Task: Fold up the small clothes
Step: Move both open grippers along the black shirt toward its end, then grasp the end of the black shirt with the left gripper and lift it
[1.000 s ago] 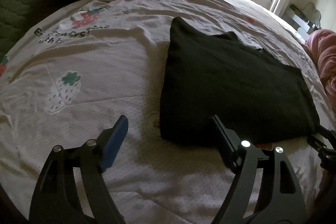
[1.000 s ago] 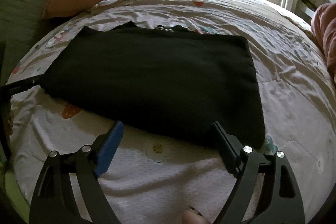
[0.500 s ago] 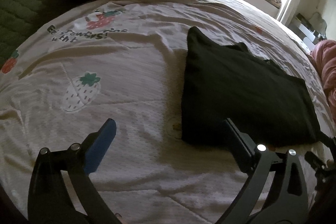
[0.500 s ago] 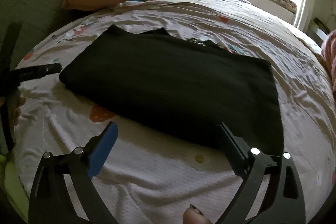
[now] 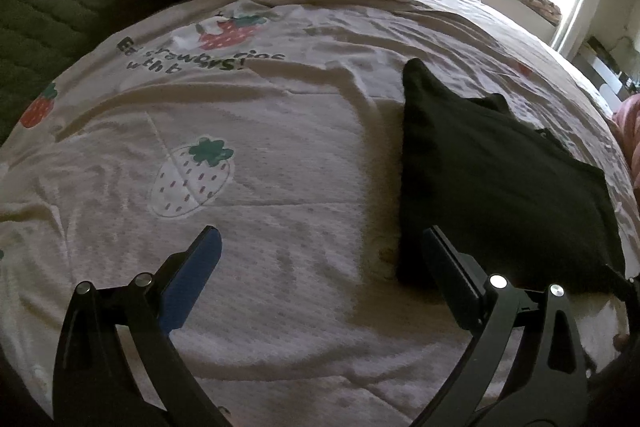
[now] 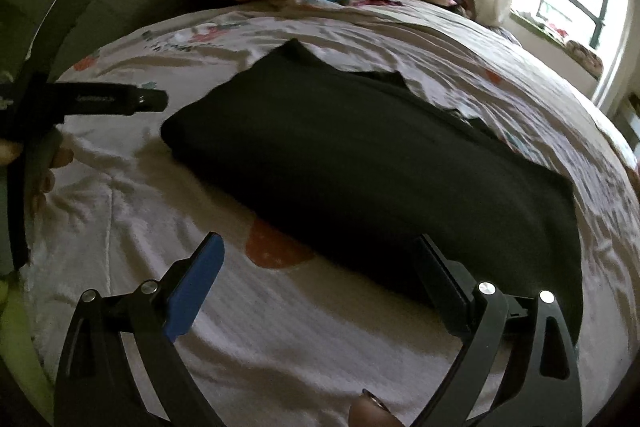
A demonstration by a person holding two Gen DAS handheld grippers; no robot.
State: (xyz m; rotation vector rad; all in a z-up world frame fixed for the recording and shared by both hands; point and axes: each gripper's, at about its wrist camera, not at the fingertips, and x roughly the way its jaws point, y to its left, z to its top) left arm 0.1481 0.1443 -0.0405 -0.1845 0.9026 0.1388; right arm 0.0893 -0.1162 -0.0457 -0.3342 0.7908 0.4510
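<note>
My left gripper (image 5: 320, 247) low in its own frame, jaws spread wide, nothing between pads, angled downward. My right gripper (image 6: 320, 255) likewise wide apart, empty, pointing downward. Left gripper also visible at left edge of right view, fingers of left hand (image 6: 52, 163) wrapped on handle. Fingertip at bottom edge, right view.

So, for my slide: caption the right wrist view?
Open right gripper over strawberry-print quilt, facing a folded black garment.
</note>
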